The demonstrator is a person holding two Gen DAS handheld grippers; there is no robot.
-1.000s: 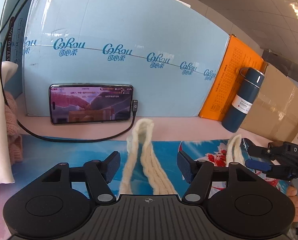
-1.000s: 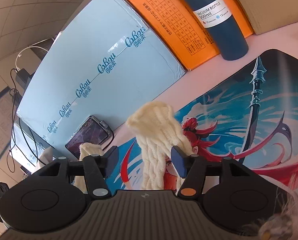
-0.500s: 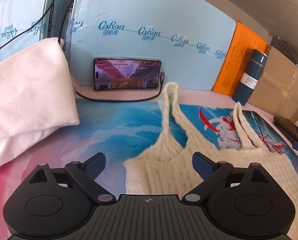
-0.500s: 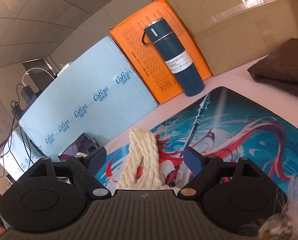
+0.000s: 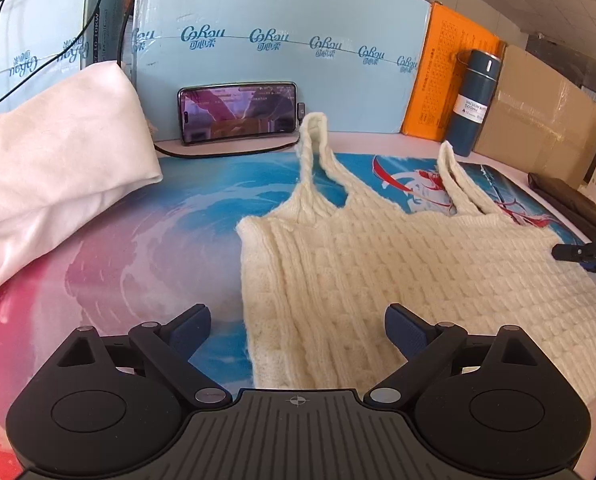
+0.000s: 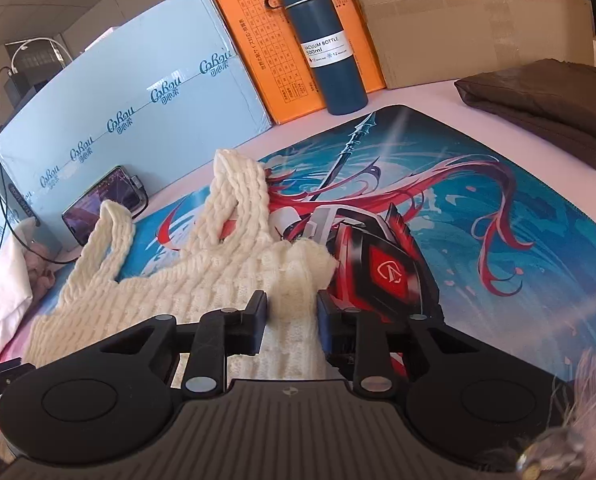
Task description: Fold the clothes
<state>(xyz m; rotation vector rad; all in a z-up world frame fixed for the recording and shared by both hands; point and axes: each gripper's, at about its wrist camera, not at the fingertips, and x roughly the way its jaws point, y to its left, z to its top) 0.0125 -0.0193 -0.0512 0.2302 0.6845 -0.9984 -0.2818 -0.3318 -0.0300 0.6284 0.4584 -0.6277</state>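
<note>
A cream knitted tank top (image 5: 378, 264) lies flat on the printed desk mat (image 5: 146, 248), straps pointing to the back wall. My left gripper (image 5: 298, 324) is open and empty, just above the top's near left edge. My right gripper (image 6: 292, 312) is shut on the right side edge of the top (image 6: 298, 276), with the knit bunched between the pads. The right gripper's tip shows at the right edge of the left wrist view (image 5: 578, 252).
A folded white cloth (image 5: 54, 160) lies at the left. A phone (image 5: 238, 112) leans on blue boxes at the back, its cable trailing. A blue vacuum bottle (image 6: 322, 44), an orange box and cardboard box stand back right. A folded dark garment (image 6: 546, 108) lies right.
Both grippers let go of the straps and pulled back toward me. The top now lies spread on the mat. My right gripper opened, then shut on the top's side edge.
</note>
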